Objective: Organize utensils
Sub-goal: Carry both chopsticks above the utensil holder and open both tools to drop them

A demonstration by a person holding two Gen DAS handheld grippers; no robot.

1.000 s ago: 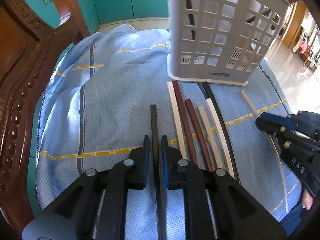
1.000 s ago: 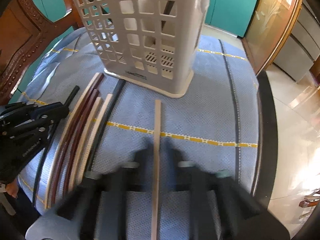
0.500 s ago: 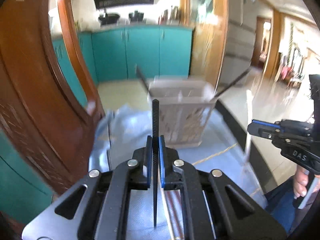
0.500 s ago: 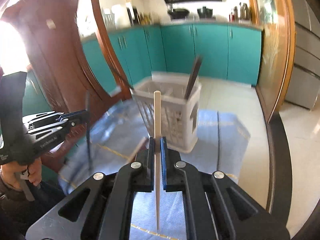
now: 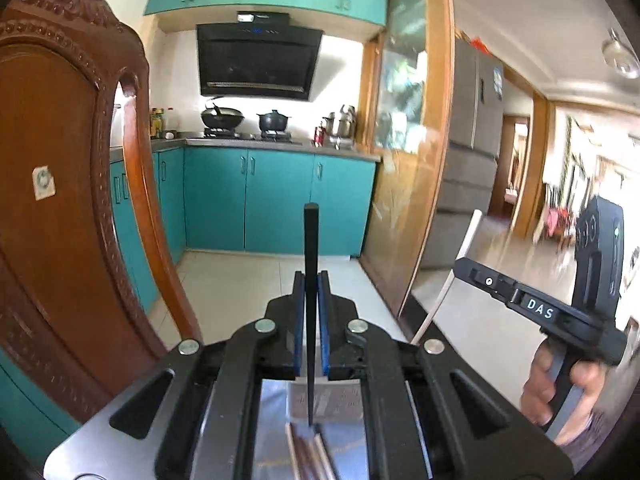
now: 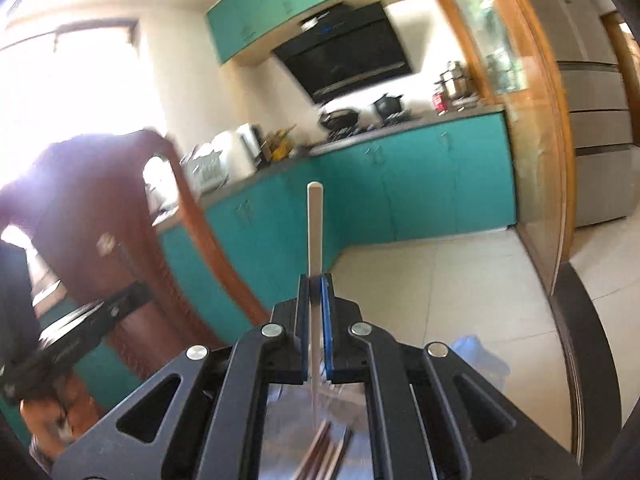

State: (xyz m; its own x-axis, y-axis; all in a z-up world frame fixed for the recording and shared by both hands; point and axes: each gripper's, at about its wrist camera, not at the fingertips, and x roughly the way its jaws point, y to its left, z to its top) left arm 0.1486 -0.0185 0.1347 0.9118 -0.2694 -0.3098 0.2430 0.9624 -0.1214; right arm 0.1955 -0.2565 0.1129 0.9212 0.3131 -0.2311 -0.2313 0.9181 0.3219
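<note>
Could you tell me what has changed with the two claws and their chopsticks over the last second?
Both claws have swung up from the table. The left claw has lifted the black chopstick off the cloth until it stands upright; the right claw has done the same with the beige chopstick. The basket has dropped out of view. Both grips stayed shut, and the remaining chopsticks still lie below.

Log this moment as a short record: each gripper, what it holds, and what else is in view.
left gripper: shut on black chopstick, stick upright between the jaws
right gripper: shut on pale chopstick, stick upright between the jaws
loose chopsticks: lying below the left gripper, blurred
basket: not in view
camera aim: both raised, facing the teal cabinets and range hood
chair: carved wood, at left of the left view
</note>
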